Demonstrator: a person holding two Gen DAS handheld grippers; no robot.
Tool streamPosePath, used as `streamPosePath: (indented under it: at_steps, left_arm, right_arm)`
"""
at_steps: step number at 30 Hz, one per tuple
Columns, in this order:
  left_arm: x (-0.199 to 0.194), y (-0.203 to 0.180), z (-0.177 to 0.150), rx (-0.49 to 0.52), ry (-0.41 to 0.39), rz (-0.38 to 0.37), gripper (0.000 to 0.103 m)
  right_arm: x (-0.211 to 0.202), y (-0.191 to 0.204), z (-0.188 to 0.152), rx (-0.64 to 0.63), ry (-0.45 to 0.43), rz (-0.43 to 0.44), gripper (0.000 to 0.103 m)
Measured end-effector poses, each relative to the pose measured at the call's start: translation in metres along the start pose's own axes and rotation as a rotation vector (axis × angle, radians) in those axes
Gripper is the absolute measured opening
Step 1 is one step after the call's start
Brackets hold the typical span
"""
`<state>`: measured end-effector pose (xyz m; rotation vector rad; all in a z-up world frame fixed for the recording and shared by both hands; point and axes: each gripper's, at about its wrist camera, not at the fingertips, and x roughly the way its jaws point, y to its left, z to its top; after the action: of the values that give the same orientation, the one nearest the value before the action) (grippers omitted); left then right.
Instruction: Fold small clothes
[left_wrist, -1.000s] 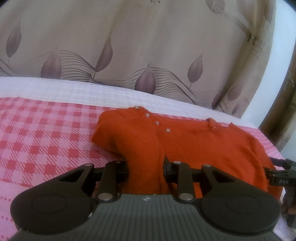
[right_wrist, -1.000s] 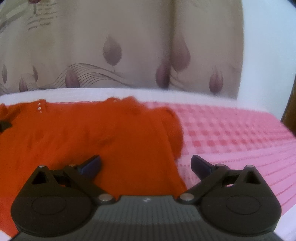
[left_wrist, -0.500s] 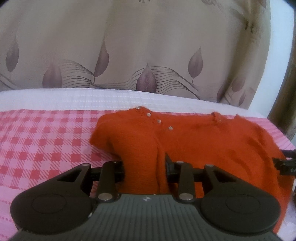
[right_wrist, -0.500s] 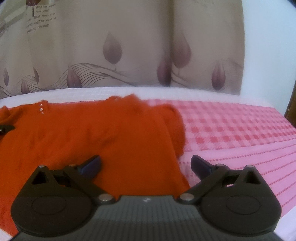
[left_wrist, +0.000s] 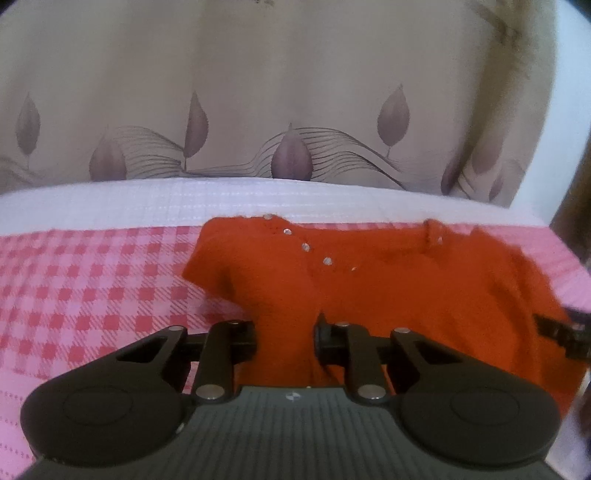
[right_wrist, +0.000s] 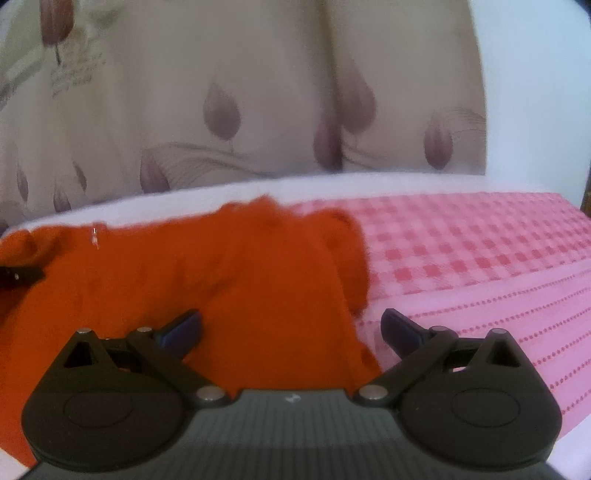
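Note:
An orange knitted cardigan (left_wrist: 406, 288) with small pale buttons lies on a pink checked bedspread (left_wrist: 92, 295). My left gripper (left_wrist: 284, 338) is shut on the cardigan's lower left hem, with fabric bunched between the fingers. In the right wrist view the cardigan (right_wrist: 221, 280) fills the left half. My right gripper (right_wrist: 291, 328) is open wide around the cardigan's lower right hem, with its right finger over the bedspread (right_wrist: 480, 258). The right gripper's tip shows at the left wrist view's right edge (left_wrist: 561, 332).
A beige curtain with purple leaf print (left_wrist: 288, 110) hangs behind the bed. A white quilted strip (left_wrist: 147, 206) runs along the bed's far edge. A white wall (right_wrist: 535, 92) and a dark wooden edge stand at the right.
Both views have tilted upward, showing more curtain. The left gripper stays shut on the hem and the right stays open around the other hem corner.

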<state>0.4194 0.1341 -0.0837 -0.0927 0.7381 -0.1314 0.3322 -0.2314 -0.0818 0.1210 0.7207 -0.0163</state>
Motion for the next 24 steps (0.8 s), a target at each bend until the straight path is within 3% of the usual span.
streamPosePath:
  at_steps: [5,11,24]
  left_arm:
    - [-0.009,-0.019,0.018,0.006,0.032,0.014,0.022]
    - [-0.016,-0.052,0.038,-0.021,0.076,-0.002,0.02]
    - [0.006,-0.134,0.045,-0.145,0.139,-0.103,0.019]
  right_arm:
    - [-0.01,-0.012,-0.001,0.059,-0.054,0.064,0.103]
    - [-0.012,-0.012,-0.001,0.049,-0.053,0.119,0.103]
    - [-0.019,-0.022,-0.002,0.101,-0.089,0.176,0.103]
